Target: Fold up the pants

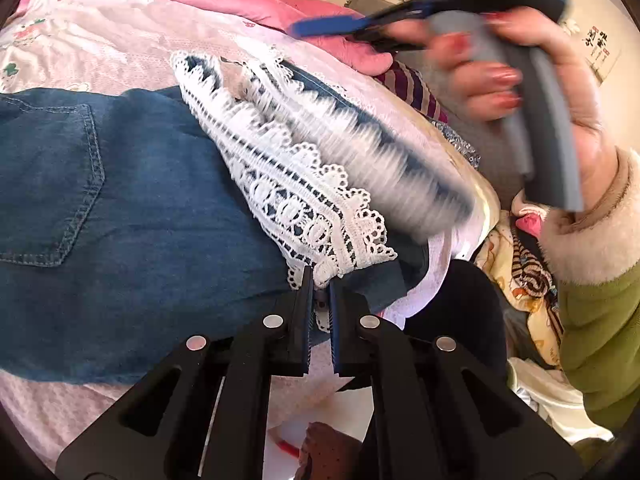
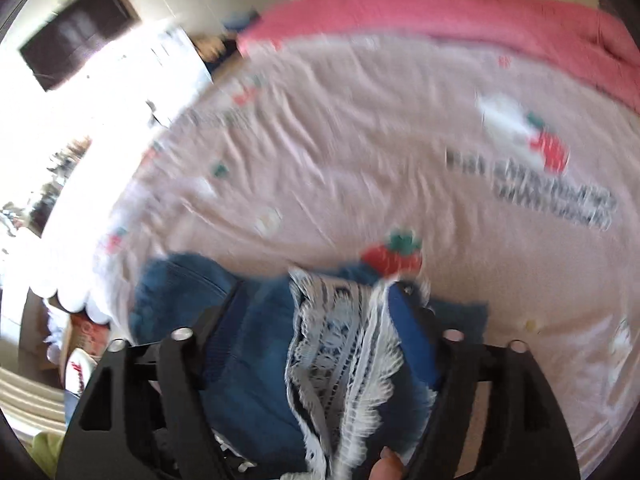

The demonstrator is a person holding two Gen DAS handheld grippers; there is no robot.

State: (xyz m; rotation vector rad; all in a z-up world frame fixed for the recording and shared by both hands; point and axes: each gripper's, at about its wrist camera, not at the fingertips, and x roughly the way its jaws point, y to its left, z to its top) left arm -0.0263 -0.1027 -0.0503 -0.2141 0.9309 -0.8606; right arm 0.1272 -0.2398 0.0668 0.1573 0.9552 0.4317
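Blue denim pants [image 1: 140, 200] with a white lace hem [image 1: 304, 200] lie on a pink bed sheet [image 1: 100, 52]. My left gripper [image 1: 320, 280] is shut on the lace edge at the near corner of the hem. In the left wrist view a hand holds my right gripper [image 1: 344, 34] above the far end of the hem, blurred. In the right wrist view my right gripper [image 2: 320, 292] is open. Lace [image 2: 340, 360] and denim [image 2: 248, 380] lie loose between its spread fingers, and the pads do not press on them.
A pink quilt [image 2: 440, 12] runs along the far side of the strawberry-print sheet [image 2: 360, 140]. A heap of other clothes [image 1: 520, 272] sits to the right of the pants, beside a green sleeve [image 1: 600, 340]. The bed's edge and bright floor show at left [image 2: 80, 200].
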